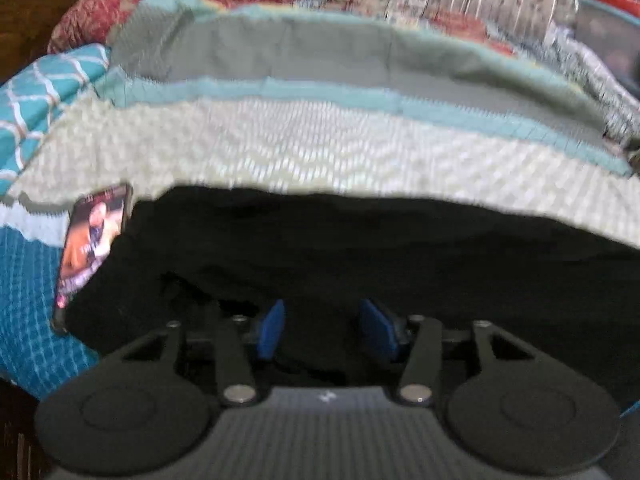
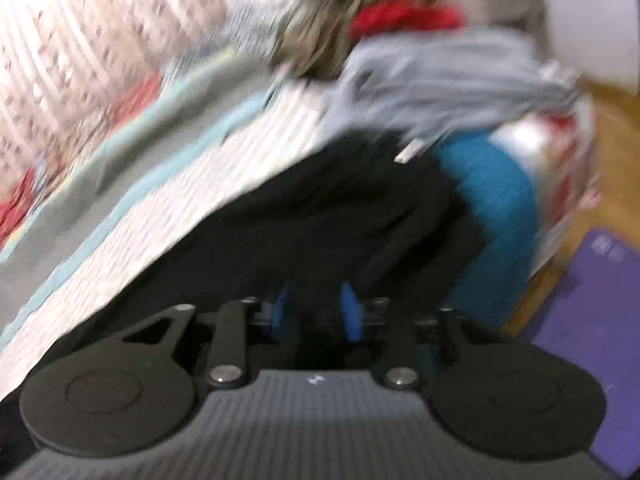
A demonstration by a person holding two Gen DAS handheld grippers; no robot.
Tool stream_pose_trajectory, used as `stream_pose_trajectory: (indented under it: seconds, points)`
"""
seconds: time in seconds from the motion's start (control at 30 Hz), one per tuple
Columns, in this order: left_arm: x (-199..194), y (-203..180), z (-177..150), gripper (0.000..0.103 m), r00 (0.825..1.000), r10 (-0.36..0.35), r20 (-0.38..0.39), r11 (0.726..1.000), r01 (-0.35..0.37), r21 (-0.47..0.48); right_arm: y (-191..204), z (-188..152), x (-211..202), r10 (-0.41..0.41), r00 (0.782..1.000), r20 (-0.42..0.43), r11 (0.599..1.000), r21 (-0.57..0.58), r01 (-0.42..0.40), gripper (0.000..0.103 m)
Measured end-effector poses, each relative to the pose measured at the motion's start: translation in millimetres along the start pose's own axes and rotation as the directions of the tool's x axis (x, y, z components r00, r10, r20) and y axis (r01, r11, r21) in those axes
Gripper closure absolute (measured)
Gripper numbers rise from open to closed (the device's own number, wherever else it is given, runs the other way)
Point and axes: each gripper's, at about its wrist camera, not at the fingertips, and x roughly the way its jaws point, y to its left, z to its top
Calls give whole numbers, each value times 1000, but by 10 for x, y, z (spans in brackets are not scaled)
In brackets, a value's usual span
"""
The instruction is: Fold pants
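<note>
The black pants (image 1: 360,248) lie spread on a bed over a pale knitted blanket (image 1: 280,140). My left gripper (image 1: 324,330) hovers low over the pants, its blue pads (image 1: 272,332) apart, nothing between them. In the right wrist view the pants (image 2: 320,208) run across the bed toward a teal cover (image 2: 492,208). My right gripper (image 2: 316,312) is also over the black cloth with its blue pads (image 2: 350,316) apart. Both views are blurred by motion.
A phone with a lit screen (image 1: 94,248) lies at the pants' left edge. A grey garment (image 2: 440,80) and a red one (image 2: 400,16) are piled at the bed's far end. A purple mat (image 2: 592,320) lies on the wooden floor.
</note>
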Motion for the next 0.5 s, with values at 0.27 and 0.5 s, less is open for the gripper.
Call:
stream_pose_trajectory:
  seconds: [0.27,0.5]
  points:
    - [-34,-489,217,52,998,-64,11,997,64,49,-723,135,10,-13,998,69,969,245,-4,65]
    - [150,-818,156,51,993,-87,-75,992,93,90,-680,237,336,34,998,47,962,269,-45,65]
